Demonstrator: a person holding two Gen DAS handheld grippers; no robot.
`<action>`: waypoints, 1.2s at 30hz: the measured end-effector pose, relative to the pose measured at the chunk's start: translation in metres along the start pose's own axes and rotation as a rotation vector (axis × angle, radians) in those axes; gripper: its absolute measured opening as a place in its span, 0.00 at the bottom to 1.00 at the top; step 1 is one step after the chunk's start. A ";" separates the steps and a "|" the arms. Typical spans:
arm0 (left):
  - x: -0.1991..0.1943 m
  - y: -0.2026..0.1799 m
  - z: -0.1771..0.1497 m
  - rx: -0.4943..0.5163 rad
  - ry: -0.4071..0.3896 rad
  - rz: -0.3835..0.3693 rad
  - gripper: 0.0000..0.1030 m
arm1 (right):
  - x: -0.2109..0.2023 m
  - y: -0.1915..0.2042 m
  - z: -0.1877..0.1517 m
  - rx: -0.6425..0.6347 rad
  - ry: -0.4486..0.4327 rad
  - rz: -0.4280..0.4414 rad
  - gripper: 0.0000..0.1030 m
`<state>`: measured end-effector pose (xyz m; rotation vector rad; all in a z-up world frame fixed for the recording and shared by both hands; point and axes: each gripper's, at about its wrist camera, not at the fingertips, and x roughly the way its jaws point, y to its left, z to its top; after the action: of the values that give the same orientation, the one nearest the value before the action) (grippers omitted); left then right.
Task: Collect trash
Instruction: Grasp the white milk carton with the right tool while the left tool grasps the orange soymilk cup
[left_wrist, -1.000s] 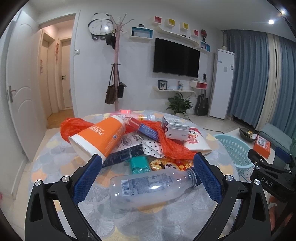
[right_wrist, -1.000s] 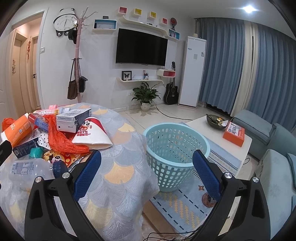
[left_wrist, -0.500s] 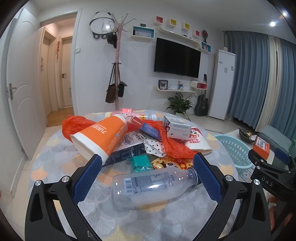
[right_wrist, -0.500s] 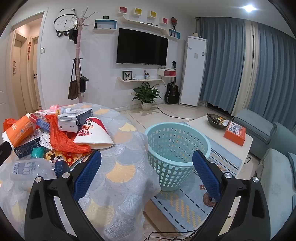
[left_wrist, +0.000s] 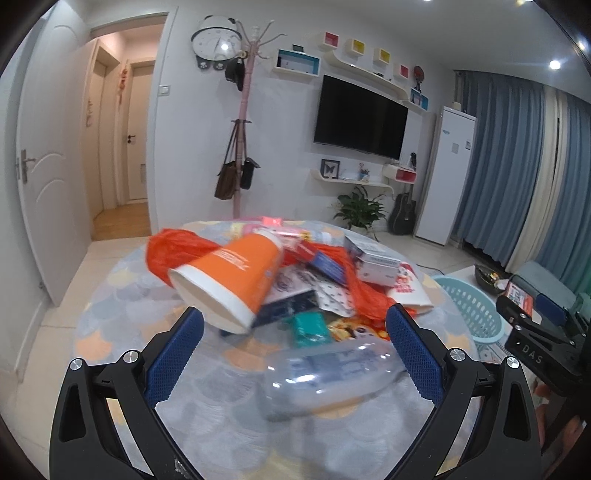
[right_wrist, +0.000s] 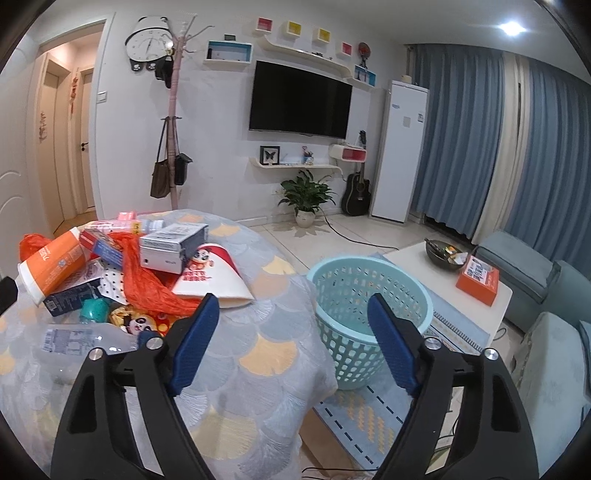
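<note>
1. Near the table's (left_wrist: 110, 295) front edge, left wrist view: the left gripper (left_wrist: 293, 349) has its jaws wide and empty. The bottle (left_wrist: 332, 373) lies on its side between them, a bit toward the right finger, long axis running across the gap, cap end right. Kinda blurry. The orange cup (left_wrist: 229, 280) tips just behind the left finger, so it could get bumped.
2. Right wrist view: the right gripper (right_wrist: 291, 341) is wide and empty too, out past the table's right edge, aimed toward the basket (right_wrist: 369, 314) on the floor. The bottle sits far left, so the left one's clearly nearer.
</note>
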<state>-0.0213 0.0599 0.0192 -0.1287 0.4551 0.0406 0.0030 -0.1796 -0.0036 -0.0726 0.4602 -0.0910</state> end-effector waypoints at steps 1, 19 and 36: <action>0.000 0.005 0.003 0.001 0.001 0.002 0.93 | 0.001 0.003 0.002 -0.004 0.002 0.007 0.67; 0.077 0.064 0.060 0.094 0.216 -0.124 0.86 | 0.051 0.045 0.065 -0.008 0.126 0.281 0.55; 0.150 0.074 0.059 0.131 0.424 -0.202 0.86 | 0.192 0.108 0.090 0.083 0.528 0.394 0.72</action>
<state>0.1343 0.1424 -0.0025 -0.0533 0.8643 -0.2181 0.2222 -0.0879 -0.0171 0.1289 0.9882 0.2650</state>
